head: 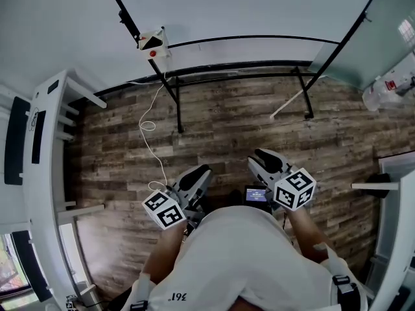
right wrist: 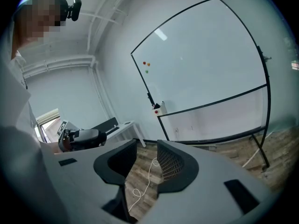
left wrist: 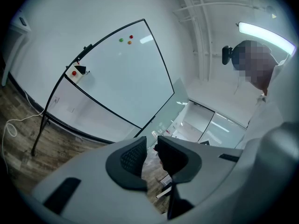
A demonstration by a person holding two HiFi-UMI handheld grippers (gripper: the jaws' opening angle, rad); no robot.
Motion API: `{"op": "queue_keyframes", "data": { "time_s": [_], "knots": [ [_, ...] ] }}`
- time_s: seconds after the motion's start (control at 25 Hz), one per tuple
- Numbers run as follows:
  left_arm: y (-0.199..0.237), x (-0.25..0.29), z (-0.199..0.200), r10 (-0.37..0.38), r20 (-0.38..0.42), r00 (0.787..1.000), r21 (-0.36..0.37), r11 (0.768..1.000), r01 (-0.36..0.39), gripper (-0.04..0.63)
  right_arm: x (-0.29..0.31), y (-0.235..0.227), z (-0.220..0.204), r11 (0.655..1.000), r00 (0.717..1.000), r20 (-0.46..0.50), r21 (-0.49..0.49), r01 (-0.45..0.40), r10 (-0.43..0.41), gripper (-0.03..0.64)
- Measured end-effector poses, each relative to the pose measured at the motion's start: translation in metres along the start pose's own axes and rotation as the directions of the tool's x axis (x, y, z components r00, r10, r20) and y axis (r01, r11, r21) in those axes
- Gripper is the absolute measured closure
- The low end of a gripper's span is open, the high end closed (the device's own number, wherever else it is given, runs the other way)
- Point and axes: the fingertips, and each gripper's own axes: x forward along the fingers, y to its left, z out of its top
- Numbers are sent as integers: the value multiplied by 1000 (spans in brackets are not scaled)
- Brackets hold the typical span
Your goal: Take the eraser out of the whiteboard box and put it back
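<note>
Whiteboard [head: 246, 11] cut off at the head view's far edge, dark item [head: 151, 43] in whiteboard box [head: 163, 46] too small to identify, forearms [head: 165, 253] partly hidden by torso [head: 240, 258].

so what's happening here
A person stands on the wood floor facing a whiteboard, a gripper in each hand. The left gripper and the right gripper are both open and empty. The whiteboard box sits on the board's frame, some way off, with a dark shape, probably the eraser, inside.
</note>
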Motion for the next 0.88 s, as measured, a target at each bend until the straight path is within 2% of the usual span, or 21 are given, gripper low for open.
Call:
{"op": "queue_keyframes", "data": {
  "time_s": [0.44,0.88],
  "knots": [
    [-5,21,-8,46,31,998,-4,999,-45,514,-11,-28,-2,999,999,-14,17,-30,30,465],
    [17,11,13,83,52,995,2,997,-83,514,28,-21,5,996,996,-31,13,-86,87,466]
  ]
}}
